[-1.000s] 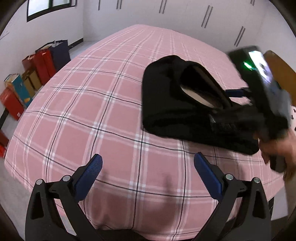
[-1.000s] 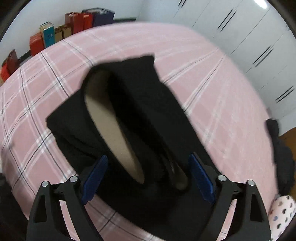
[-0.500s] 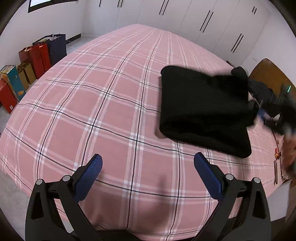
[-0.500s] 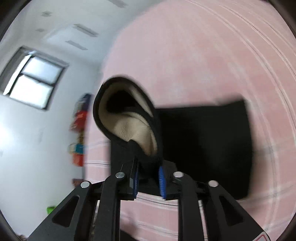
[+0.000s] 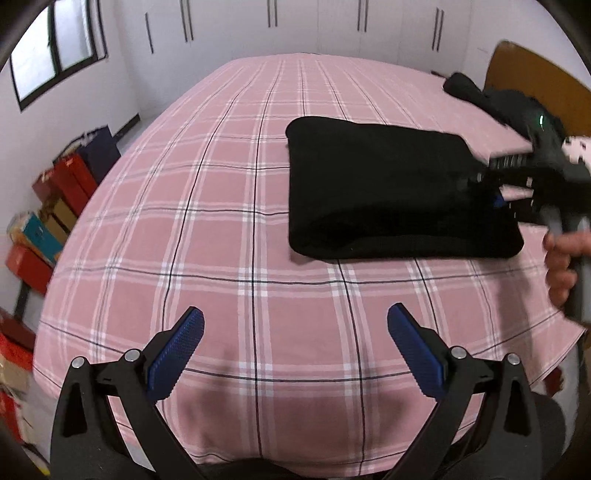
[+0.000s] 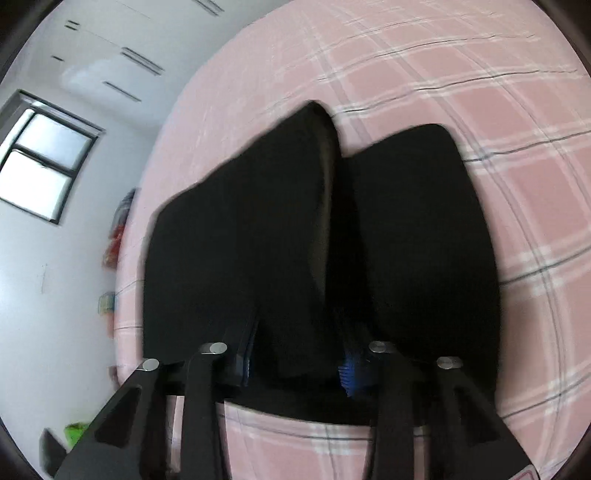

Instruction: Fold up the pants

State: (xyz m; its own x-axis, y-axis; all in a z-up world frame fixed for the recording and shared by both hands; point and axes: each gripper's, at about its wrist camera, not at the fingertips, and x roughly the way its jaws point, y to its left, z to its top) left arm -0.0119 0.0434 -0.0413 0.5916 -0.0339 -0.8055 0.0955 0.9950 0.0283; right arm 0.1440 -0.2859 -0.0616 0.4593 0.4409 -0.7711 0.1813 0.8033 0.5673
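The black pants (image 5: 388,192) lie as a flat folded rectangle on the pink plaid bed (image 5: 221,221), right of its middle. At their right edge my right gripper (image 5: 498,195) is blurred, with a hand (image 5: 561,266) on its handle. In the right wrist view its jaws are opening, and a thick fold of the pants (image 6: 240,240) still fills the gap and touches both blue pads (image 6: 347,373). My left gripper (image 5: 295,347) hovers over the bed's near edge, well short of the pants. It stands wide open with nothing between its fingers.
Bags and boxes (image 5: 55,206) line the floor along the left wall under a window (image 5: 55,48). A wooden headboard (image 5: 535,74) and a pile of dark clothing (image 5: 476,92) sit at the back right. White wardrobe doors (image 5: 314,22) stand behind the bed.
The right gripper closed on the pants' open waist end, rolled over and swung right with it. The tan lining is now hidden and the pants lie flat. The left gripper shifted slightly.
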